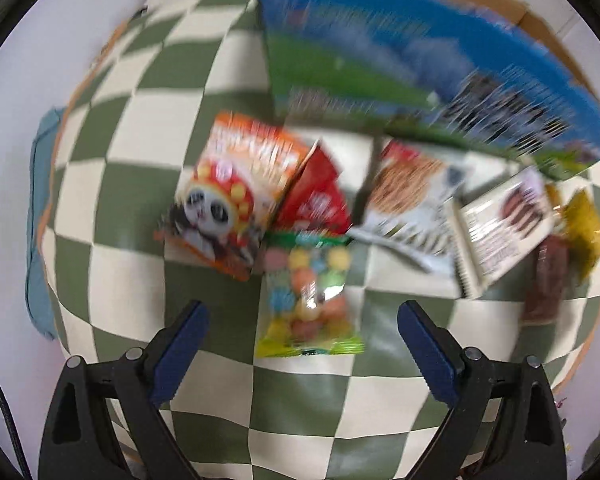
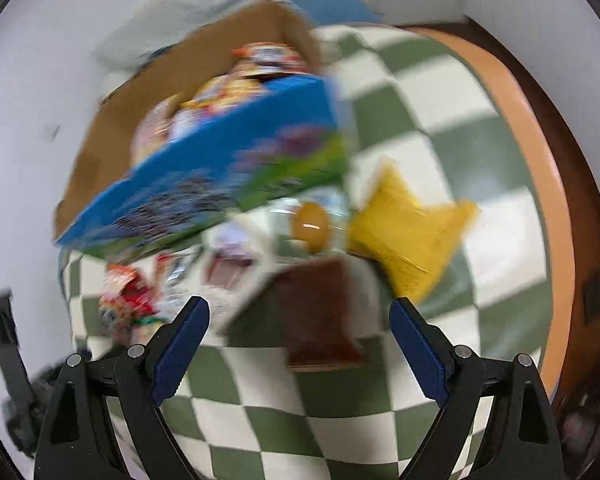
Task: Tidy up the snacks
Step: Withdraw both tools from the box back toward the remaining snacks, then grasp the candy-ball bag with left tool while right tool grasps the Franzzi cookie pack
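Both views are bright and evenly lit, with only soft, faint shadows under the snack packets on the checkered surface (image 1: 228, 80). Motion blur smears nearly everything beyond the claws: print on the blue box (image 1: 440, 68) streaks into unreadable lines, and the candy bag (image 1: 308, 300) is soft-edged with a small white glare spot on its plastic. In the right wrist view the yellow packet (image 2: 408, 232) and brown packet (image 2: 320, 316) are smudged, and the cardboard box (image 2: 172, 92) is hazy. The left claw (image 1: 302, 320) and right claw (image 2: 298, 316) stay sharp. Fisheye distortion bends the checks and darkens the corners to black.
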`<control>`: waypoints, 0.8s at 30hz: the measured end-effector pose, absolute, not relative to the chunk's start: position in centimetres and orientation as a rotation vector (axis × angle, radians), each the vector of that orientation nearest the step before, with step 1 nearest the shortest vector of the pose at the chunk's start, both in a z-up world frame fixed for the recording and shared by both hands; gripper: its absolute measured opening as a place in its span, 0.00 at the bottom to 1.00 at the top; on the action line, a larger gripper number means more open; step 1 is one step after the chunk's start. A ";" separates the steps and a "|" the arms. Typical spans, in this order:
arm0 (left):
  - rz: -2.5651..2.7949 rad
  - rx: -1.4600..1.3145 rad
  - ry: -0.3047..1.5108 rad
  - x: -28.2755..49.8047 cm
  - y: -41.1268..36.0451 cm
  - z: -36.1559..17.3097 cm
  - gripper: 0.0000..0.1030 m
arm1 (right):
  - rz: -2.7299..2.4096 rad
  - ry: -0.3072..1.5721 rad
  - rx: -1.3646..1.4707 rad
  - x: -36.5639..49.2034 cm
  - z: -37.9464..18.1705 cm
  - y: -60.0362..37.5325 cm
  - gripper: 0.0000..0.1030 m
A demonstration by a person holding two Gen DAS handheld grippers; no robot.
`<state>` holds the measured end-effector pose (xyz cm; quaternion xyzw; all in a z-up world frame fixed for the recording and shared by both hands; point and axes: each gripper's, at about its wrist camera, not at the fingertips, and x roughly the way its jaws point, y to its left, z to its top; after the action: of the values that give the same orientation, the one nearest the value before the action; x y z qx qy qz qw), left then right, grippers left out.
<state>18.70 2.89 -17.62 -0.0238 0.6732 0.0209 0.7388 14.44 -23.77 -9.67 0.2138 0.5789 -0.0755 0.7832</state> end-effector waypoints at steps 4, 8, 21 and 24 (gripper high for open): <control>0.067 -0.061 1.514 18.6 3.4 -19.5 0.94 | -0.282 1.212 0.595 13.3 -10.6 -27.6 0.91; 0.083 -0.081 1.525 18.5 4.2 -20.4 0.94 | -0.189 1.208 0.650 13.8 -10.3 -26.7 0.91; 0.110 -0.092 1.537 19.1 7.2 -22.1 0.94 | -0.167 1.388 0.769 20.1 -18.0 -17.6 0.87; 0.103 -0.096 1.545 19.2 6.7 -22.2 0.94 | -0.196 1.404 0.649 21.2 -18.6 -16.2 0.78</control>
<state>19.20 6.69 -22.17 -0.0435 0.6973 0.0464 0.7139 21.15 -16.18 -18.63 0.2928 0.6331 -0.0884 0.7111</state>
